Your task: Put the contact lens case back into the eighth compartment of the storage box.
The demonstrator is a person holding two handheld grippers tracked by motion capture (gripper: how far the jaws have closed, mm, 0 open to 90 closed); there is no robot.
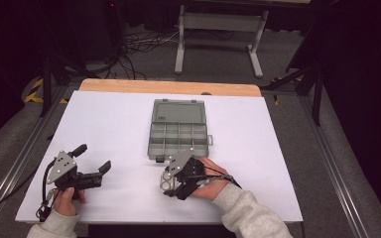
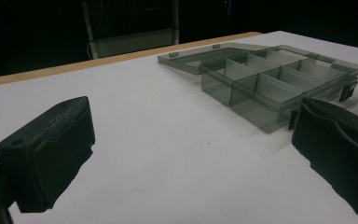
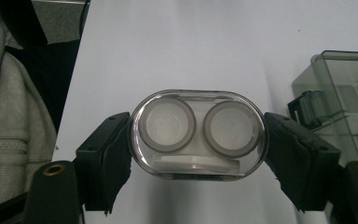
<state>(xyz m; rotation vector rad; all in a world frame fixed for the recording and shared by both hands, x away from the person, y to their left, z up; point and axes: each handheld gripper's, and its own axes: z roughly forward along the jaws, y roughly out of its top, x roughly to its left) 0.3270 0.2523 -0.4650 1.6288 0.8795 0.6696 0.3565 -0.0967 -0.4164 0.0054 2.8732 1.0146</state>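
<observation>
A clear oval case (image 3: pixel 198 134) with two round white cups inside sits between the jaws of my right gripper (image 3: pixel 198 140), which is shut on its two ends. From above, the same case (image 1: pixel 167 179) hangs just over the table in front of the open grey compartment box (image 1: pixel 177 130), with my right gripper (image 1: pixel 171 178) pointing left. The box (image 2: pixel 270 79) has its lid laid flat behind it and several empty compartments. My left gripper (image 1: pixel 95 158) rests at the table's near left, open, nothing between its jaws. Its two pads (image 2: pixel 51 154) stand wide apart in the left gripper view.
The box's latch corner (image 3: pixel 310 109) lies close to the right of the held case. A white sheet (image 1: pixel 129 124) covers the table, with a wooden edge (image 1: pixel 168 87) at the far side. A grey stand (image 1: pixel 218 29) and cables lie on the floor beyond.
</observation>
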